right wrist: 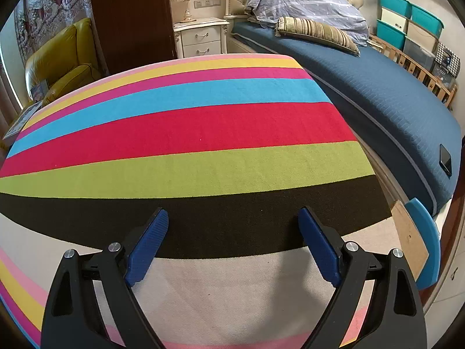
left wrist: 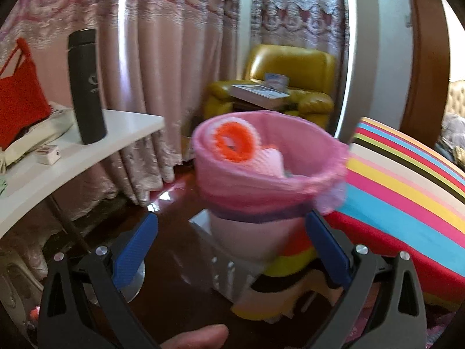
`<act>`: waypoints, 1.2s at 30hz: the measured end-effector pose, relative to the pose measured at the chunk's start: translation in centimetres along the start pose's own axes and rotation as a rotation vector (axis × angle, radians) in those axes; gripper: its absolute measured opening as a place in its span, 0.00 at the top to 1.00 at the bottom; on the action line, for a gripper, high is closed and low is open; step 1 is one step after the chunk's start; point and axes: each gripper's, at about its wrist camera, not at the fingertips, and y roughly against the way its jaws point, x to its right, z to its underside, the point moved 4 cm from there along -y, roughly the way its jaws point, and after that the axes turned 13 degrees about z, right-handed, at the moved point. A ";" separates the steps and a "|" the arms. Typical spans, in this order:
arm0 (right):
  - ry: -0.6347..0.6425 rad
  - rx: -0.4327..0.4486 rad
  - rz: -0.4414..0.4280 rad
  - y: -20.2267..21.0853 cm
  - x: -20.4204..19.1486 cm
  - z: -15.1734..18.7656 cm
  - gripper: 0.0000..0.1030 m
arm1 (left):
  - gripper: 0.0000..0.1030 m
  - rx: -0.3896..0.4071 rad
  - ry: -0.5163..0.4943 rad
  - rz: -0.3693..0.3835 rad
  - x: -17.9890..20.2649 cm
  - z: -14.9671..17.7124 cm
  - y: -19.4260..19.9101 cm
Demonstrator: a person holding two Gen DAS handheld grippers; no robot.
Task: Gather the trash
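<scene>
On the striped cloth (right wrist: 203, 122) my right tongs (right wrist: 232, 232) were spread, empty; left tongs (left wrist: 232, 229) spread near the bin (left wrist: 261, 174); next, find trash.

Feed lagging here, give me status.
Left gripper open, pink-lined trash bin between its fingers. Right gripper open, empty, over striped cloth. Nothing blocking.

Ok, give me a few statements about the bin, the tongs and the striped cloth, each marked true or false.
1. The trash bin has a pink liner. True.
2. The right tongs grip a piece of trash. False: they stand open with nothing between them, over the striped cloth.
3. A black flask stands upright on the white table. True.
4. The bin is empty. False: an orange ring-shaped item lies inside.
5. The left tongs are clamped shut. False: they are spread wide.
</scene>
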 end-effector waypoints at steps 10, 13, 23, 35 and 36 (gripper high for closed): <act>0.000 0.000 0.002 0.1 0.0 0.0 0.17 | 0.05 -0.043 0.127 -0.076 -5.1 1.1 0.0; 0.000 -0.001 0.001 0.0 0.0 0.0 0.17 | 0.05 -0.056 0.148 -0.081 -6.2 1.7 -0.2; -0.001 -0.001 0.002 0.0 -0.1 0.0 0.17 | 0.05 -0.087 0.165 -0.084 -6.6 2.8 -0.9; -0.002 -0.002 0.002 0.0 -0.1 -0.1 0.17 | 0.05 0.002 -0.021 0.041 1.7 -0.9 1.5; -0.001 -0.001 0.004 -0.1 -0.1 -0.1 0.17 | 0.05 0.004 -0.023 0.047 1.9 -1.0 1.6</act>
